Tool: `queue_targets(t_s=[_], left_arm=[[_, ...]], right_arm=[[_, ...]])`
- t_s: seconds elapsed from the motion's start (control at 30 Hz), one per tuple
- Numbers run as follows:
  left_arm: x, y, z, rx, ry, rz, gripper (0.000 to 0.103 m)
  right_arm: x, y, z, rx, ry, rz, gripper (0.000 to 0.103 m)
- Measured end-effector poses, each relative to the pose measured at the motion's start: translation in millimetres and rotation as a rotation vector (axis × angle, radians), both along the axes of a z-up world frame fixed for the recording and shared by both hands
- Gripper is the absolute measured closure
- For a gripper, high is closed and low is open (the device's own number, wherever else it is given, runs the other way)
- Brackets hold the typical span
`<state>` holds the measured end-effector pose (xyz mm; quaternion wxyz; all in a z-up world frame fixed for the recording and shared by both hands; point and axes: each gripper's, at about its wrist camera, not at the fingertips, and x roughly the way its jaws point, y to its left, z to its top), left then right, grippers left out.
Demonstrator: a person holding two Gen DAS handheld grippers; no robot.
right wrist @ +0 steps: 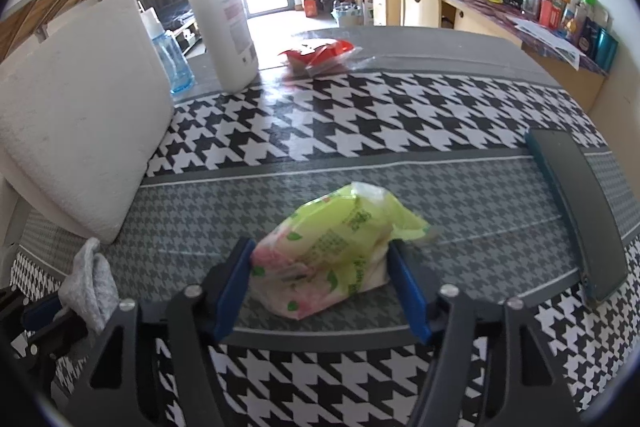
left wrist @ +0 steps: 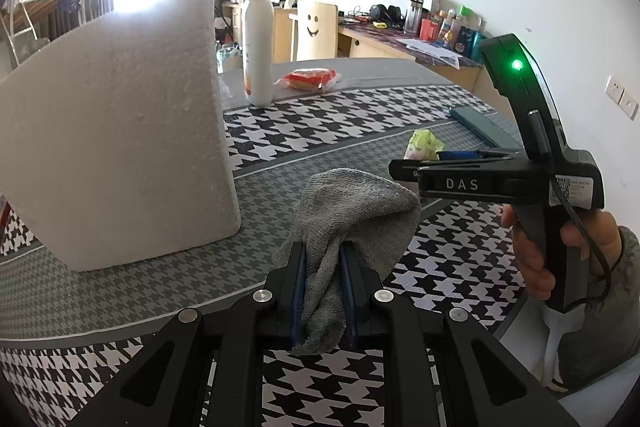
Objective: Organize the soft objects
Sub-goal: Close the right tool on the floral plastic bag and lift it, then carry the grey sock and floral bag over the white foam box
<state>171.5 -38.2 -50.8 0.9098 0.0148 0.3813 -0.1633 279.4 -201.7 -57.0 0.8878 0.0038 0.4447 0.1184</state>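
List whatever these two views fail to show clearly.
- Left wrist view: the white foam box shows outer walls only; its inside is hidden.
- Right wrist view: whether the right gripper pads press the green-and-pink plastic packet is unclear.
- Right wrist view: the clear blue bottle is mostly behind the box.
- Both views: print on the white pump bottle is too small.

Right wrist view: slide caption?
Right tongs straddling a green tissue pack on the houndstooth tablecloth.
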Motion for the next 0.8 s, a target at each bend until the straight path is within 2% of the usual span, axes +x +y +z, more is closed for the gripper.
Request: queue_targets(t_s=[0.8], left_arm=[[-27.8,8.4,17.1,0.009,-0.044,0.037,0.085]], right_arm=[[-46.4,1.1,40.1,0.016,-0.103,0.026,0.035]])
